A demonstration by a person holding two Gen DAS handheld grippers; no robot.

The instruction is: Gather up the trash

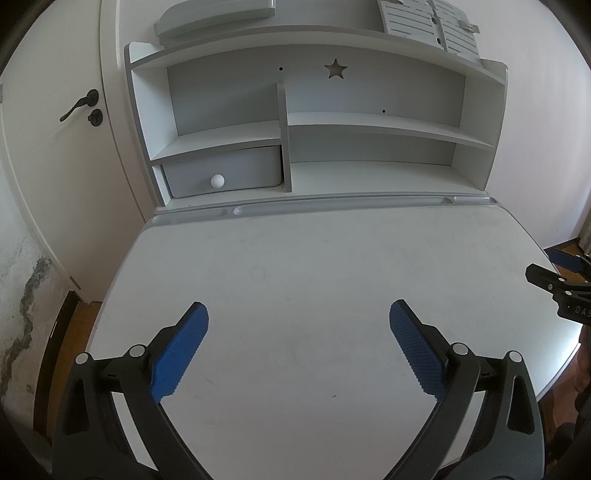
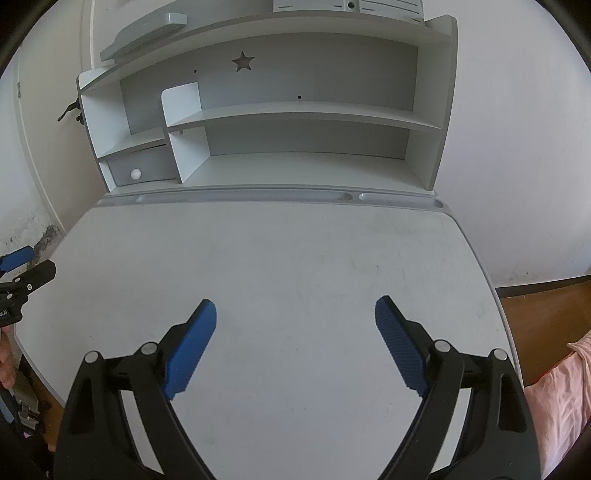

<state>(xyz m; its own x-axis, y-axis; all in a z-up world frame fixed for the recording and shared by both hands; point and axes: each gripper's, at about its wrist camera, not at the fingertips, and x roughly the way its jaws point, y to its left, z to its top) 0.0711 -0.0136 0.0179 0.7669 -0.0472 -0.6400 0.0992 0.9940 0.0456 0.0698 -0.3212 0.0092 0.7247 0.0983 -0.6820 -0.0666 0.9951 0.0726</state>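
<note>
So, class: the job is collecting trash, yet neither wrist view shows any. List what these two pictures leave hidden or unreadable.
- Drawer contents: its shut front hides them, both views.
- Items on top of the hutch: cut off by the upper edge, both views.
- Floor under the desk: the desktop covers it.
- Desk's near edge: behind the left gripper and right gripper, jaws open, holding nothing.
- Any trash or bin: none in view.

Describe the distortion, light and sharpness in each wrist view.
Left wrist view: strong fisheye bending of the shelf unit and door, dark vignette in the corners, soft even daylight, faint glare at the desk right edge; the open left tool looks sharp. Right wrist view: the same barrel curve, flat bluish light, no hard shadows; the open right tool is in focus.
</note>
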